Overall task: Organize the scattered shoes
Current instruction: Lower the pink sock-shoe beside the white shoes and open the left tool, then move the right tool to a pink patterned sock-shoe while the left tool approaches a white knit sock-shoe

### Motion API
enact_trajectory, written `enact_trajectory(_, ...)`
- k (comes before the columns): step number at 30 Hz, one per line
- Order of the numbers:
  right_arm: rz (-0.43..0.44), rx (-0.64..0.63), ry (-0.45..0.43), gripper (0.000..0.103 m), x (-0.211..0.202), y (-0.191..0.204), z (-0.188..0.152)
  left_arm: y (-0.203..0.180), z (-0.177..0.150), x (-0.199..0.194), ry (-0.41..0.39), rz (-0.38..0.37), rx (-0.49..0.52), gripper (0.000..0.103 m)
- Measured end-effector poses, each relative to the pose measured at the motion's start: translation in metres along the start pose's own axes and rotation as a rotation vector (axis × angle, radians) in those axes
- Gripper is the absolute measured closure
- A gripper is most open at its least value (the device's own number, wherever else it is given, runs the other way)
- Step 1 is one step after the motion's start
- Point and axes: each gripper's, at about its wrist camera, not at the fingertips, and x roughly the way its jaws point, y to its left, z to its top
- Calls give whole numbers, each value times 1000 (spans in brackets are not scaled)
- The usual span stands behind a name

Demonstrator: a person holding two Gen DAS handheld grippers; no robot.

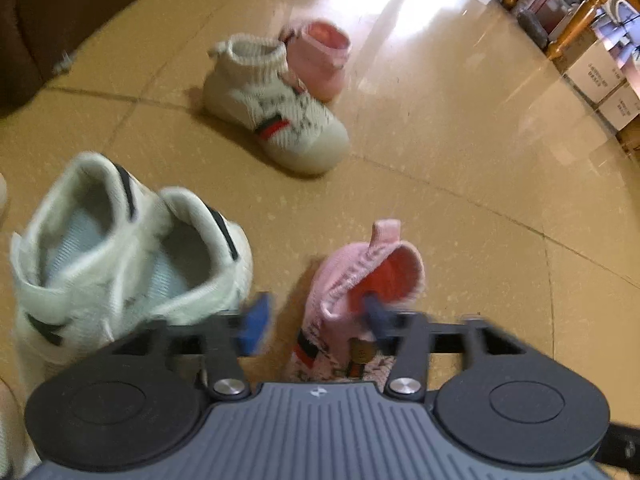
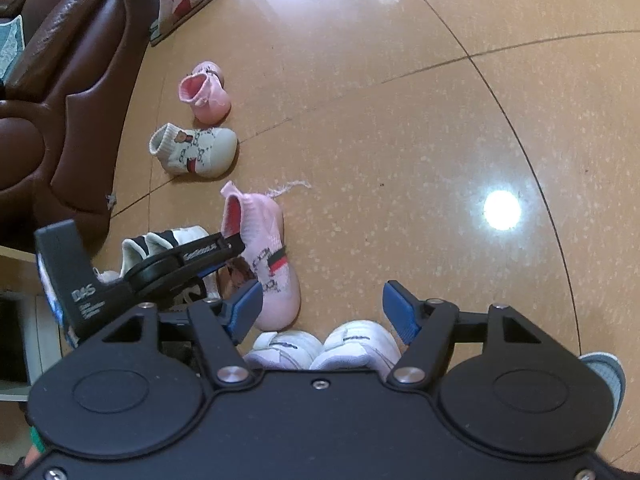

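Both wrist cameras look steeply down at the floor (image 2: pixel 400 140), close to the near pink shoe (image 1: pixel 352 280), which both views share.

The left gripper (image 1: pixel 316 312) sits low in the left wrist view, its two blue-tipped fingers spread well apart — one pad (image 1: pixel 254 326) left of centre, the other (image 1: pixel 376 312) right of centre, with its tip inside the opening of a pink shoe (image 1: pixel 352 280). In the right wrist view this gripper's black body enters from the left edge, reaching toward centre. The right gripper (image 2: pixel 324 310) hangs at the bottom of its own view, blue pads (image 2: pixel 244 310) wide apart — nothing between them.
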Motion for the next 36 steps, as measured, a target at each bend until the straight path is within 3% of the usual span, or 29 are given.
enact_trajectory(6,36,6,-45,34,-14,11,9,8,15,-56,-79,-32,15,43)
enact_trajectory(12,104,-25,-85,34,-25,37,19,29,38,-112,-154,3,24,43)
enact_trajectory(19,137,-305,-108,34,-43,101,65,62,77,-143,-178,36,3,43)
enact_trajectory(22,123,-391,-122,34,-45,120,98,74,100,-139,-203,31,-38,43)
enact_trajectory(26,80,-473,-125,34,-28,140,143,87,120,-112,-206,-10,-164,43)
enact_trajectory(33,8,-518,-60,34,52,155,189,104,142,-25,-100,-81,-412,43)
enact_trajectory(36,20,-547,-15,34,91,161,207,110,142,-3,-72,-87,-472,43)
